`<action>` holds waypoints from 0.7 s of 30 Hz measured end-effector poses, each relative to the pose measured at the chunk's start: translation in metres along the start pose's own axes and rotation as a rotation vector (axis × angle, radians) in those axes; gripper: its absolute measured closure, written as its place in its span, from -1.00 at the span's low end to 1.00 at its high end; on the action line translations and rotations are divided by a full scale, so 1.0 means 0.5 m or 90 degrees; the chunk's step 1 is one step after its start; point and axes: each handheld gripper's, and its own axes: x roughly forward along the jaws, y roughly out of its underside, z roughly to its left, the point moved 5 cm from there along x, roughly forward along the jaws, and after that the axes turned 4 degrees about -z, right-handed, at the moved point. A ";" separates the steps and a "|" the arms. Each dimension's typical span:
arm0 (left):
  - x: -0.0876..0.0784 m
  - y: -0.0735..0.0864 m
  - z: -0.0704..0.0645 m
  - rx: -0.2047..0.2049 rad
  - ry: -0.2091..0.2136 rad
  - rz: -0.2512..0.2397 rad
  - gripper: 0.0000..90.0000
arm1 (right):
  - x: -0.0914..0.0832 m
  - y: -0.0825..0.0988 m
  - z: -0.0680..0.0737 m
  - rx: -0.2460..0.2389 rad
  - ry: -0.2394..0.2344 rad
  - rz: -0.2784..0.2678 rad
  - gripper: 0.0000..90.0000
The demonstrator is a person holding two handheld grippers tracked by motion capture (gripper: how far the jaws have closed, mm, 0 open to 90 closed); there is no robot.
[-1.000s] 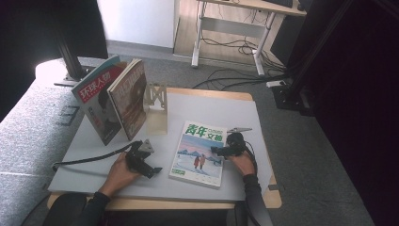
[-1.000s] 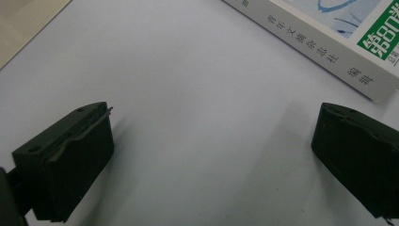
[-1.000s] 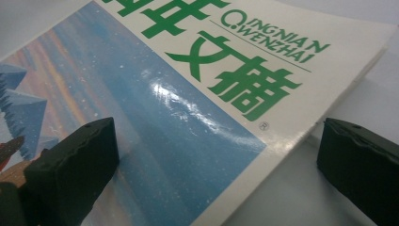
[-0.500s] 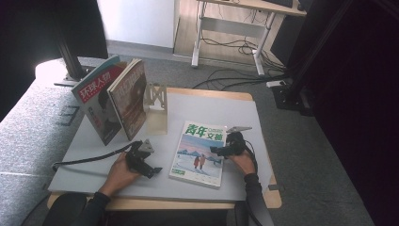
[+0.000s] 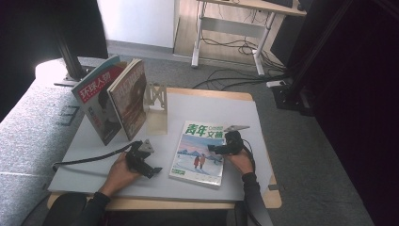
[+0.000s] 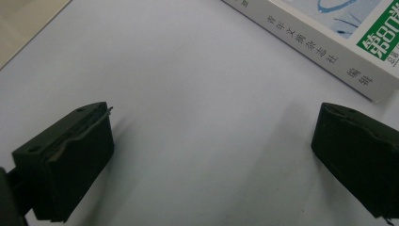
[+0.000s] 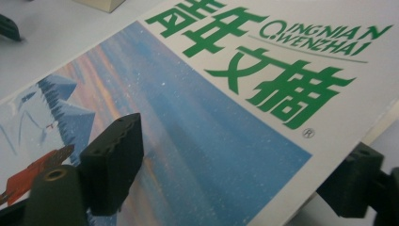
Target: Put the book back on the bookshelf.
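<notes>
here, the right gripper (image 5: 212, 148), jaws just closing astride the edge of the magazine (image 5: 200, 151) lying flat on the counter (image 5: 211, 106), is needing one jaw slid fully beneath; the left gripper (image 5: 155, 171) is resting wide open, empty.

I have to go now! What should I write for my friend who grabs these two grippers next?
Left gripper: open, resting on the grey table just left of the magazine, holding nothing.
Right gripper: open at the magazine's right edge, one jaw above the cover, one beyond the edge; its jaws have just been closing but do not grip yet.
Two other magazines stand against the bookend at the back left.
Done: nothing lifted.
Left: grip the flat magazine, probably stand it with the others.
</notes>
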 end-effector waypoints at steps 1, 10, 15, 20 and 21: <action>0.000 0.000 0.000 0.000 0.000 0.000 -1.00 | 0.000 -0.002 -0.001 -0.001 0.002 -0.003 -0.55; 0.000 0.000 0.000 0.001 -0.001 0.002 -1.00 | 0.004 -0.035 -0.018 0.016 0.033 -0.029 0.24; 0.000 0.000 -0.001 0.001 -0.001 0.001 -1.00 | -0.009 -0.041 -0.016 0.018 0.040 -0.040 0.73; 0.000 0.000 0.000 0.001 0.000 0.003 -1.00 | -0.023 -0.053 0.002 0.001 0.037 -0.049 0.88; 0.000 0.000 0.000 0.001 0.000 0.003 -1.00 | -0.026 -0.055 0.005 -0.003 0.038 -0.051 0.89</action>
